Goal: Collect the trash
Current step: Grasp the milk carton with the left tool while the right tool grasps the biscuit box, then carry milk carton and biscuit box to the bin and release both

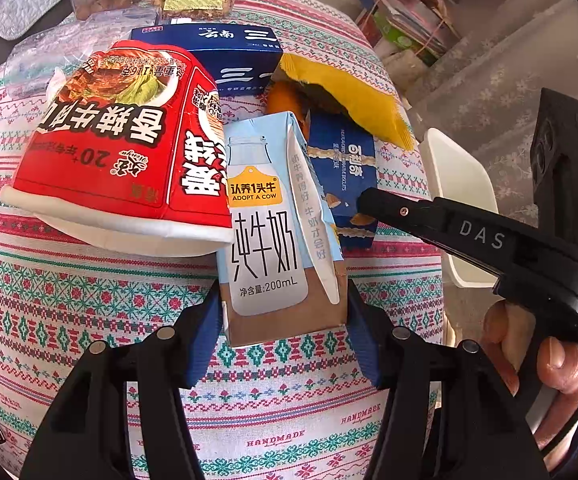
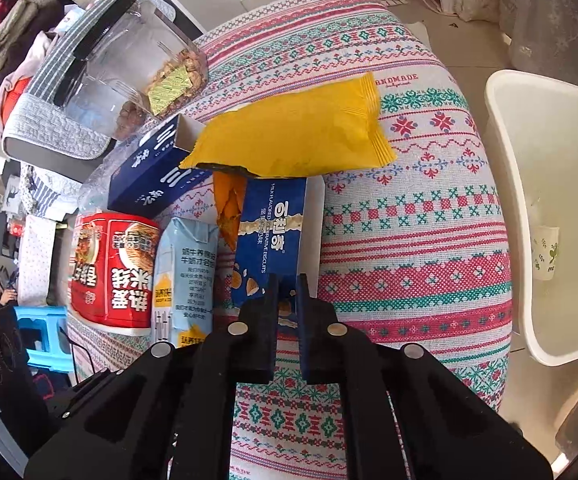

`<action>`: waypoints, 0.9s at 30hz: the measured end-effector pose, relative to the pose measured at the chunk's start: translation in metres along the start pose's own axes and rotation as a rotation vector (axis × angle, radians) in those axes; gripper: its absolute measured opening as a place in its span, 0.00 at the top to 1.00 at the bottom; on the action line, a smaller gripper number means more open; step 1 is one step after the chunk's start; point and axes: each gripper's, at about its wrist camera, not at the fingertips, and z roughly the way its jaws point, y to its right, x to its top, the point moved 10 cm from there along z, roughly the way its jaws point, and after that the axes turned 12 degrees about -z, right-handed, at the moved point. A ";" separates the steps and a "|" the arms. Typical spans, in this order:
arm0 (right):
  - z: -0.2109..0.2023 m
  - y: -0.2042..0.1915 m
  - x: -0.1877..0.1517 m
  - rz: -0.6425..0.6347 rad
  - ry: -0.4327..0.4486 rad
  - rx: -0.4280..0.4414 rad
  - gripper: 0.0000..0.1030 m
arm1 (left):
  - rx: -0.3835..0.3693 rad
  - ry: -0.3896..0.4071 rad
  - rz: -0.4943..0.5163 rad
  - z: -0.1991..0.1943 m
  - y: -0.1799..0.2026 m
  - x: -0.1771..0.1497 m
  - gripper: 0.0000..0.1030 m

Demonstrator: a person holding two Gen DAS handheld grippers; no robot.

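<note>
While the left gripper (image 1: 285,312) has its jaws clamped on the base of the milk carton (image 1: 273,232) on the tabletop (image 1: 89,300), the right gripper's (image 2: 287,284) jaws pinch the biscuit box (image 2: 273,224) by its near edge.

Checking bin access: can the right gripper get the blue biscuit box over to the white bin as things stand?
Probably yes. The right gripper is shut on the near end of the blue biscuit box, and the patterned tablecloth between it and the white bin is bare. The yellow wrapper overlapping the box's far end may drag.
</note>
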 end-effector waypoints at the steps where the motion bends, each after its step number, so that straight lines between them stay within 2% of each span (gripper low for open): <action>1: -0.003 -0.002 0.000 -0.002 0.003 0.005 0.95 | -0.004 0.001 0.003 -0.001 0.002 0.000 0.45; 6: -0.019 -0.006 -0.001 -0.019 0.008 0.013 1.00 | -0.035 0.010 0.016 -0.012 0.010 0.001 0.45; 15: -0.039 -0.007 -0.015 -0.057 -0.017 0.001 1.00 | -0.046 0.014 0.037 -0.025 0.013 -0.007 0.45; 27: -0.071 0.001 -0.019 -0.118 0.052 -0.069 1.00 | -0.069 0.023 0.053 -0.036 0.031 -0.010 0.45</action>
